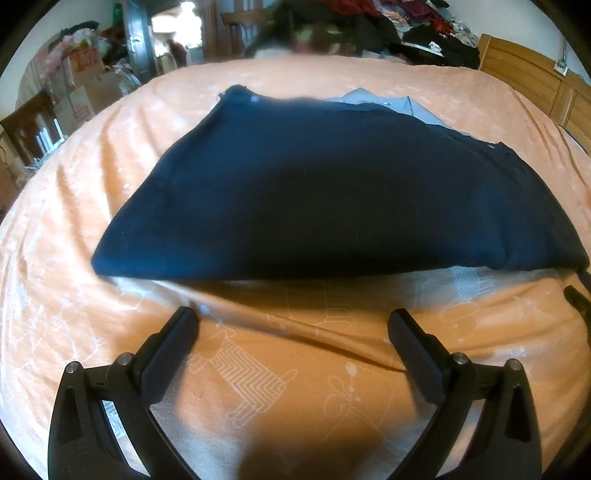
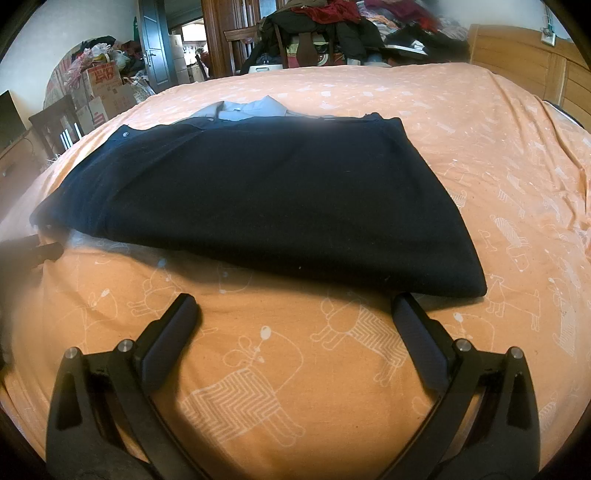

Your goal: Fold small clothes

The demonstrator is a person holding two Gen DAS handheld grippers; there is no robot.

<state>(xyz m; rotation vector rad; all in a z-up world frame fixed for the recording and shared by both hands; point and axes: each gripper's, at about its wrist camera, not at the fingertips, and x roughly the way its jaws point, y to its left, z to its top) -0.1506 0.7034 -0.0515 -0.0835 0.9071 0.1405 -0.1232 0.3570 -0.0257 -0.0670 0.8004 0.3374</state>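
Observation:
A dark navy garment lies folded flat on the orange bedsheet, with a pale grey-blue collar showing at its far edge. My left gripper stands open just short of the garment's near edge, nothing between its fingers. In the right wrist view the same navy garment spreads ahead, its grey collar at the back. My right gripper is open too, its right fingertip close under the garment's near right corner. The other gripper's tip shows at the left edge.
The bed's orange sheet with white animal prints stretches wide on the right. A wooden headboard stands at the back right. Piled clothes, chairs and cardboard boxes crowd the room beyond the bed.

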